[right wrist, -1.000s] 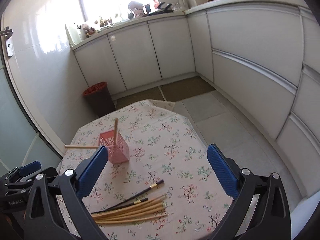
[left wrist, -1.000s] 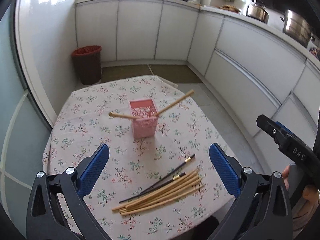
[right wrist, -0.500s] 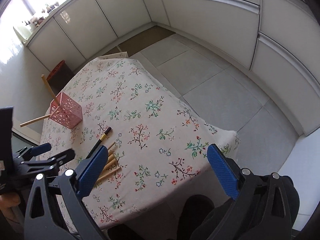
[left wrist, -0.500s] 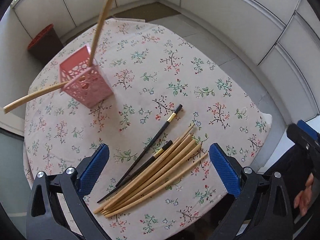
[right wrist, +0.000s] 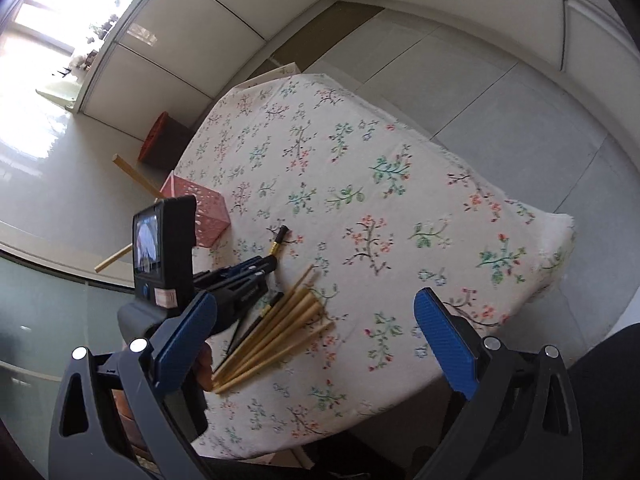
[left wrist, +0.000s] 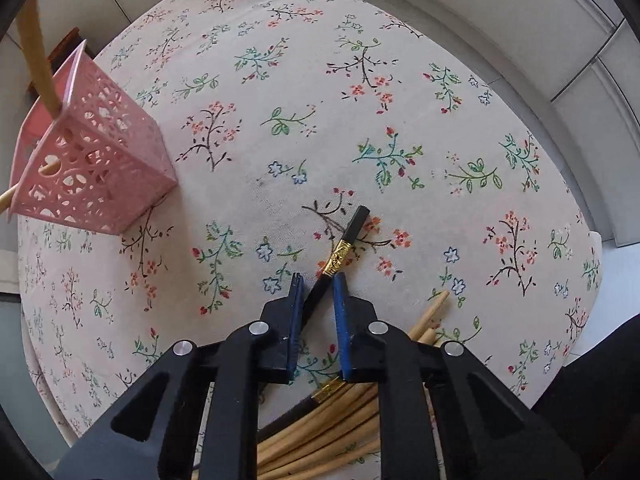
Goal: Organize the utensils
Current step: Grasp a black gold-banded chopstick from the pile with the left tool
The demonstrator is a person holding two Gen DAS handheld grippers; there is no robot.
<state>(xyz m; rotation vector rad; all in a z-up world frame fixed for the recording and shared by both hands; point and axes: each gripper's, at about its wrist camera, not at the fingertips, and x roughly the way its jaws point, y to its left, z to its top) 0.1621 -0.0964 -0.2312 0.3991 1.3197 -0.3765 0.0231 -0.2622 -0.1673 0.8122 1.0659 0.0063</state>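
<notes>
Two tongs, left nearly closed around black chopstick, right spread wide

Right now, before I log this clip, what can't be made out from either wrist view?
- Left gripper contact on the black chopstick: jaws straddle it, squeeze unclear; in the right wrist view the gripper body hides it.
- Bamboo chopsticks: count uncertain, overlapping; left view hides them under the gripper.
- Pink holder interior: cut off by the left view's edge.

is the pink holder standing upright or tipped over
Upright. The holder stands on its base on the tablecloth, open end up, with two wooden chopsticks sticking out of it.
</notes>
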